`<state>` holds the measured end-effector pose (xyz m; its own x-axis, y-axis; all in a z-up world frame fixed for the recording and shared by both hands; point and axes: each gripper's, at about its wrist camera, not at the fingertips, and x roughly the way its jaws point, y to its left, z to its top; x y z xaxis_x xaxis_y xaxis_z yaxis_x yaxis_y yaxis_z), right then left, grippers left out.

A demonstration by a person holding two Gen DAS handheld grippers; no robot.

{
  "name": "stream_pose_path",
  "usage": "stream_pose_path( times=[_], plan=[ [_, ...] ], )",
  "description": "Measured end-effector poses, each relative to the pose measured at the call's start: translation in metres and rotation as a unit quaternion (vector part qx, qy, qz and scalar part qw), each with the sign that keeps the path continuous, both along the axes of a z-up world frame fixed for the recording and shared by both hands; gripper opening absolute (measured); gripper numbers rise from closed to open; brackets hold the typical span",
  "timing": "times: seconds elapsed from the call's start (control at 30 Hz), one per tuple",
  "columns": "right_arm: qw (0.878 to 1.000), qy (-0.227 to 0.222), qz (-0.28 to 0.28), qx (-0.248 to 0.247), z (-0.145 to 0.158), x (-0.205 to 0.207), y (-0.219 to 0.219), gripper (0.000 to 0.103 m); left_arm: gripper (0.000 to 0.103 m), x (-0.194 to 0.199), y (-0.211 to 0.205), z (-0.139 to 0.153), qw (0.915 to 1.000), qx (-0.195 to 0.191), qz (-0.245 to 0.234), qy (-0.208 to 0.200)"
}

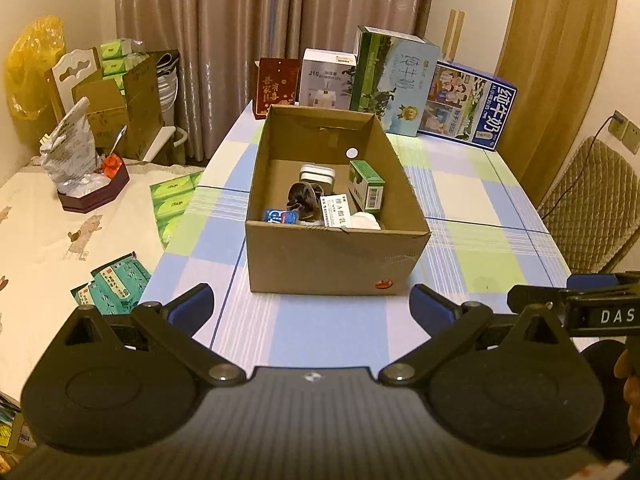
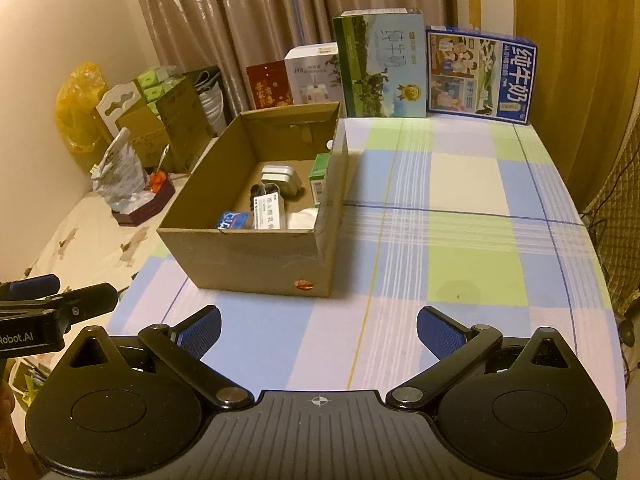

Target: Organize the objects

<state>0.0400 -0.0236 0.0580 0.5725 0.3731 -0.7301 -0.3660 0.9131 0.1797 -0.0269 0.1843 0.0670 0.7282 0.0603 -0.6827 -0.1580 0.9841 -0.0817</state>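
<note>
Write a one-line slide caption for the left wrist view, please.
Open left gripper faces a cardboard box of small items on a checked tablecloth.

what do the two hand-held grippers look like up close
Both match: the left hand-held gripper and right hand-held gripper have black ribbed bodies, round black pivot housings with silver bolts, angled black link arms, and blue textured finger pads. White lettering runs along each one's side, reading "DAS" and "Robot.AI". No cables show.
</note>
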Motion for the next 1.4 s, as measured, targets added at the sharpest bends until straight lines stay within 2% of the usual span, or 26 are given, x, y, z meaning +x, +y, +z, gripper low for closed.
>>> stream_pose_path(
  times=[1.4],
  plan=[
    [1.0,0.003,-0.002,0.0,-0.0034,0.0049,0.0028,0.101,0.102,-0.0013,0.0041,-0.0094,1.0,0.006,-0.003,0.007]
  ],
)
